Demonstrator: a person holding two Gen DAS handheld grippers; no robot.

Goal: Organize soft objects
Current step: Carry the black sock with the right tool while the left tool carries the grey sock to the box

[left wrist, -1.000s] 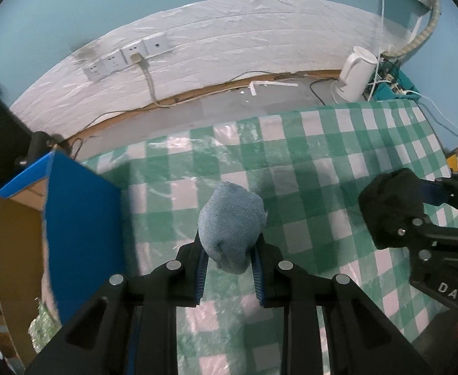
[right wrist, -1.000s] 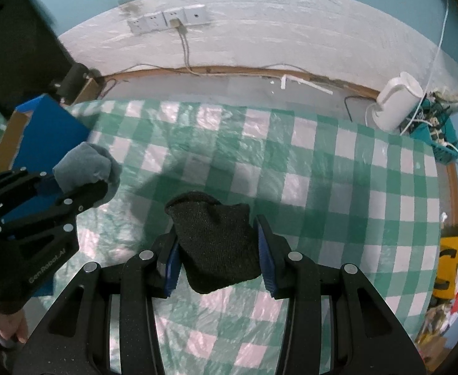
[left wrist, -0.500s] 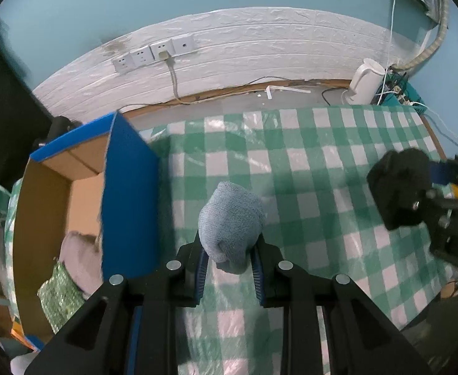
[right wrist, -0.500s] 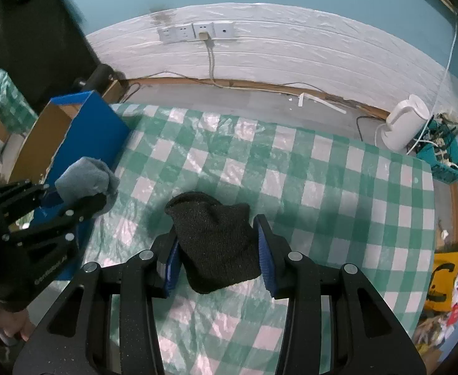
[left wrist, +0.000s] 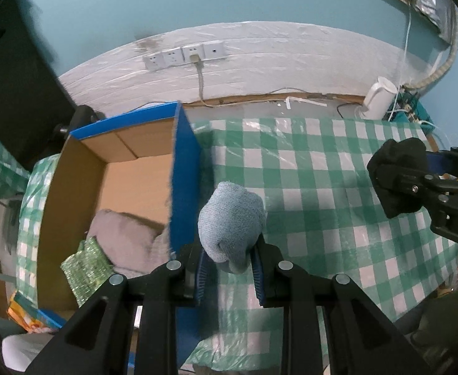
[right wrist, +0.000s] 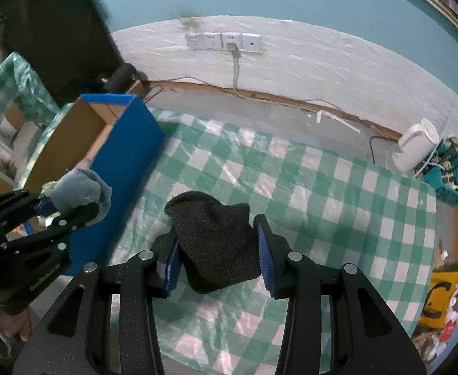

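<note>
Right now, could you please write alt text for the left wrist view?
The left hand-held gripper grips a rolled light-blue sock above the green checked tablecloth, beside an open blue cardboard box. At right, another hand-held gripper holds a black sock.

Both grippers are looking like the same matte black plastic build. The left gripper is sporting chunky angular arms with triangular cutouts, round silver screws on top, and ribbed blue pads lining its fingers. The right gripper is showing matching blue-padded fingers, and its side is carrying white lettering, partly cut off.
</note>
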